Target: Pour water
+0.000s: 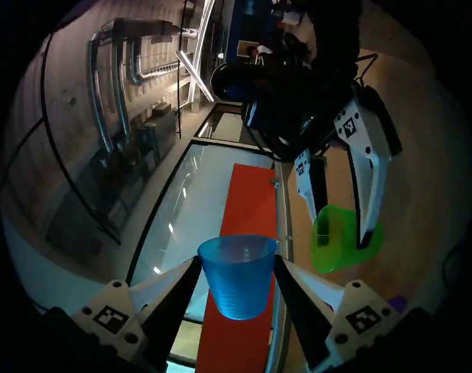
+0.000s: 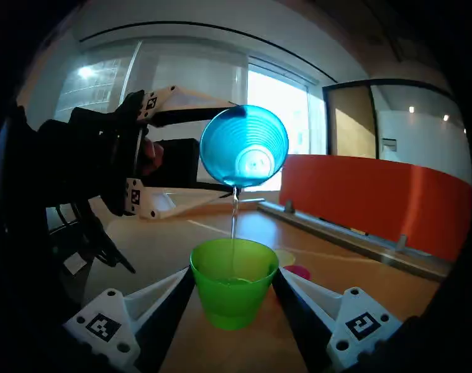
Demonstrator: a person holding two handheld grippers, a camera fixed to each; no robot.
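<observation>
My left gripper is shut on a translucent blue cup. In the right gripper view that blue cup is tipped mouth-forward, and a thin stream of water falls from its lip. The stream lands in a green cup, upright, with my right gripper shut on it. A little water shows in the green cup. In the left gripper view the green cup sits between the white fingers of the right gripper, lower right of the blue cup. The left gripper holds the blue cup from the left.
A wooden table lies below the cups. Small yellow and pink cups stand on it behind the green cup. An orange partition runs along the right. A person's dark-sleeved arm holds the left gripper. Windows stand behind.
</observation>
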